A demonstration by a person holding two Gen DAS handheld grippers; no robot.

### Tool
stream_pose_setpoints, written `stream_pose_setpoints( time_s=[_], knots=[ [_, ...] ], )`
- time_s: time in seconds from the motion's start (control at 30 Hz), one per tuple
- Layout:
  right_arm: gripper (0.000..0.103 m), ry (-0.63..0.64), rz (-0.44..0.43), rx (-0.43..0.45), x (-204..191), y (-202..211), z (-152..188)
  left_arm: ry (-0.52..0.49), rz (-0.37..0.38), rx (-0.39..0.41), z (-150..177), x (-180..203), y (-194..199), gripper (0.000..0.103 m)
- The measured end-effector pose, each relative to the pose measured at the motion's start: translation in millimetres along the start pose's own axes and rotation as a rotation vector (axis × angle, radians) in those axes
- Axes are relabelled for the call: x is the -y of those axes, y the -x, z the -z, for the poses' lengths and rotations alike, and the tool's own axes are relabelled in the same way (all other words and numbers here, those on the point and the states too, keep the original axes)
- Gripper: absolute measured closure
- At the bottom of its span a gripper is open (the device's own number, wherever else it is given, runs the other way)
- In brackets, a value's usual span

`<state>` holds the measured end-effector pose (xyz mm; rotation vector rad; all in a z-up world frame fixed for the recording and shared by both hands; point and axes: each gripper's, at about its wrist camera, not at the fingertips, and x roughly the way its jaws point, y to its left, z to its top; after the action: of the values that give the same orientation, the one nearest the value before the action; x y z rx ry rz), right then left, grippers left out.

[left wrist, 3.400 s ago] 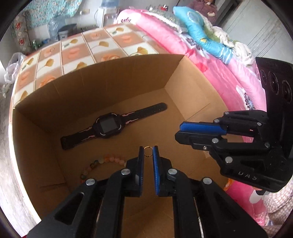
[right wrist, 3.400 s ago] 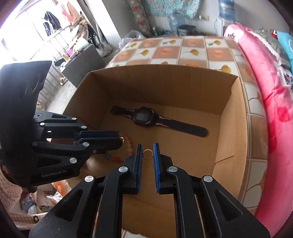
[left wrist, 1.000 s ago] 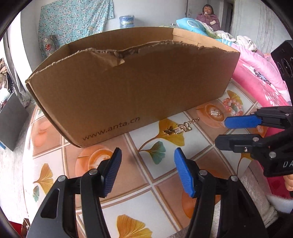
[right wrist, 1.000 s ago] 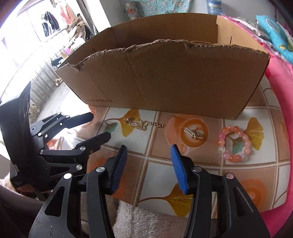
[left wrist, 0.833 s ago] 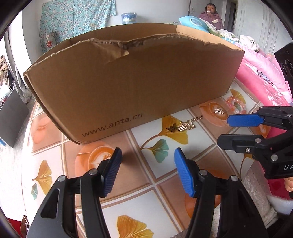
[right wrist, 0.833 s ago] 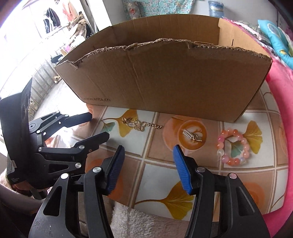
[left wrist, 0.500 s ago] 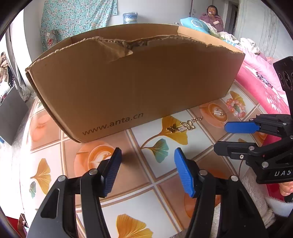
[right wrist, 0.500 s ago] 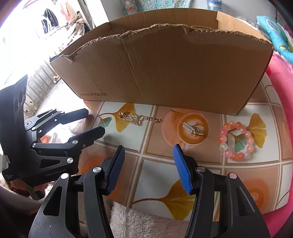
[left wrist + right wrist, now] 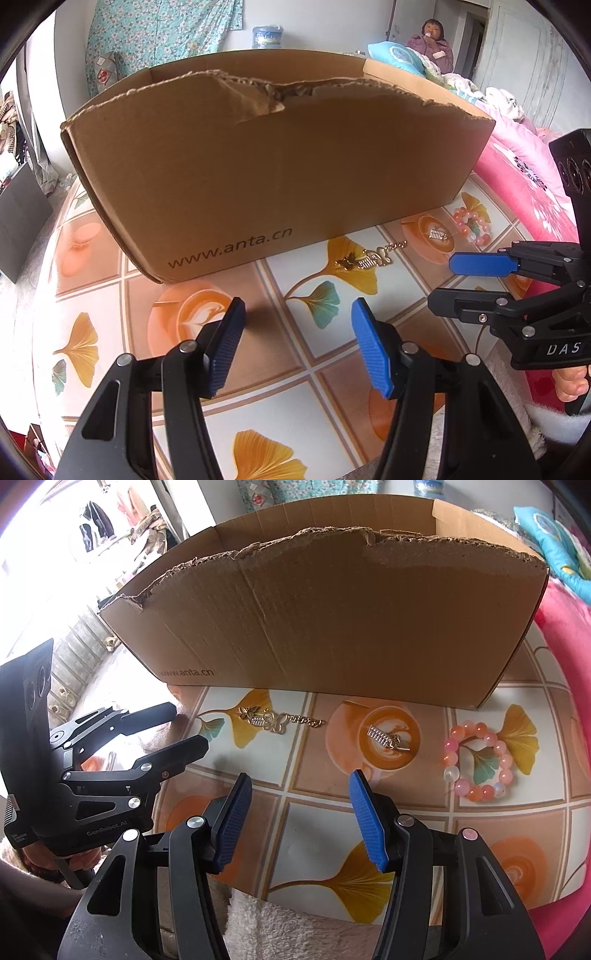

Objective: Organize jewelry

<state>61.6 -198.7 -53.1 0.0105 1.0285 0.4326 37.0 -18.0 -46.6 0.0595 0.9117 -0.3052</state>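
Both grippers hang empty over the tiled table, jaws spread wide.

From the left wrist view, the left gripper hovers above a leaf-patterned tile with its blue pads well apart and nothing between them. Ahead of it stands the cardboard box, its torn near wall facing the camera and printed with a web address low on the left. On the table just in front of the box lie three pieces of jewelry: a gold chain with butterfly charms nearest the middle, a small gold clip further right on a coffee-cup tile, and a pink bead bracelet beyond that, close to the box's right corner. The right gripper reaches in from the right edge, its two fingers parted and holding nothing, near the clip but not touching it. A pink quilt lies to the right of the table.

From the right wrist view, the right gripper is likewise spread, empty, its blue pads above the tiles. The gold chain with butterfly charms lies ahead and slightly left, the small gold clip ahead and right, the pink bead bracelet further right; all rest flat on the table, apart from one another, in front of the cardboard box. The left gripper comes in from the left, fingers apart and empty, its tips near the chain's butterfly end without touching it.
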Motion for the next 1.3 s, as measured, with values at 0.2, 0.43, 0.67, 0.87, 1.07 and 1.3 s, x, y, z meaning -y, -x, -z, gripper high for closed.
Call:
stream_pose_setpoints(
  time_s=[0.2, 0.43, 0.67, 0.87, 1.07, 1.3],
  knots=[
    [0.05, -0.017, -0.009, 0.0, 2.1, -3.2, -3.1, 0.009, 0.01, 0.002, 0.0, -0.8, 0.9, 0.045],
    [0.05, -0.019, -0.013, 0.001, 4.4, -2.5, -3.7, 0.012, 0.014, 0.006, 0.8, -2.0, 2.0, 0.045],
    [0.05, -0.024, -0.021, 0.005, 7.5, 0.1, -4.5, 0.012, 0.013, 0.006, 0.5, -1.9, 1.9, 0.045],
    [0.05, -0.027, -0.028, 0.008, 9.1, 3.6, -3.3, 0.019, 0.014, 0.008, 1.1, -2.8, 2.1, 0.045],
    [0.05, -0.027, -0.029, 0.012, 9.4, 4.1, -2.5, 0.02, 0.015, 0.009, 1.1, -3.2, 2.1, 0.045],
    [0.05, -0.036, -0.033, 0.018, 11.0, 7.4, -1.3, 0.027, 0.018, 0.017, 2.4, -4.0, 2.7, 0.045]
  ],
)
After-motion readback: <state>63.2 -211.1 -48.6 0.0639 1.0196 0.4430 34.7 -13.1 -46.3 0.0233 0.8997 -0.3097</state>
